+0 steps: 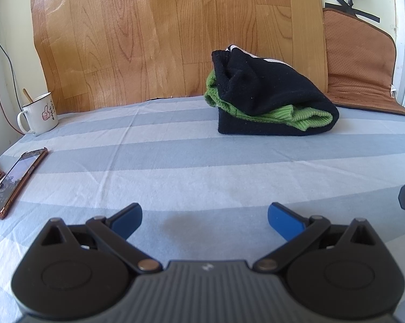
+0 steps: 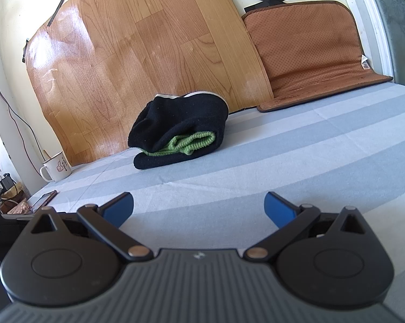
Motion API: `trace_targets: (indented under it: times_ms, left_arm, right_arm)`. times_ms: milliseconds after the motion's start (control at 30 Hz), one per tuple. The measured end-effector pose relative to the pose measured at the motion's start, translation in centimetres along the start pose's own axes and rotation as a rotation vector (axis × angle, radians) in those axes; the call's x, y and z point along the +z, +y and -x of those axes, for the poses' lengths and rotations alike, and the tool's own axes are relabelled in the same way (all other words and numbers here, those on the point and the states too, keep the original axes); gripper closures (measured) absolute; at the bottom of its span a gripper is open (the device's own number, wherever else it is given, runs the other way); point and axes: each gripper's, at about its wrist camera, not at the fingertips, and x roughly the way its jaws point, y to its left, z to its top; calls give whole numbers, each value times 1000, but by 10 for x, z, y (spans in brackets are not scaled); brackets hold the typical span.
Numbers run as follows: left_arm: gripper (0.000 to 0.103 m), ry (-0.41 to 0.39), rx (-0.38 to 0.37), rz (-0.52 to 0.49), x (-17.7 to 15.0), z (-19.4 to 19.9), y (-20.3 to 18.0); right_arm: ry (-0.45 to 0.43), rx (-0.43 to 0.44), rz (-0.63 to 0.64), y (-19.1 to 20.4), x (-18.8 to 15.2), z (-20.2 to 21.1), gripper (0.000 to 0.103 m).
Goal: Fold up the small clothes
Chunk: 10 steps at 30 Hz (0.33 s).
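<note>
Both grippers hang empty, left gripper [image 1: 204,219] and right gripper [image 2: 199,207] with fingers spread wide. Further back on the striped sheet [image 1: 175,167] sits the black-and-green knit bundle [image 1: 267,99], already folded-ish. Looks soft, light, floppy, so probably grab an outer edge. Mug [image 1: 39,114] and phone [image 1: 14,180] sit left; wood-look panel [image 1: 162,32] behind.

Clothes [image 1: 272,94] on bed [image 1: 175,161], mug [image 1: 39,114] left.

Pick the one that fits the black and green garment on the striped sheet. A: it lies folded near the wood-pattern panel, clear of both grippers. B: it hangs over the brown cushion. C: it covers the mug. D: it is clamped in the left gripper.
A: the black and green garment lies folded by the wood-pattern panel, with the left gripper and right gripper both open and well short of it.
</note>
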Motion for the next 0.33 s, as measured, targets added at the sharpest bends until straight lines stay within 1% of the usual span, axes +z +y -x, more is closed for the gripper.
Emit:
trace_targets:
  times_ms: [333]
  left_arm:
    - [0,-10,-16,-11,3,0,-3]
  right_arm:
    - [0,0,-1,1,0,0,0]
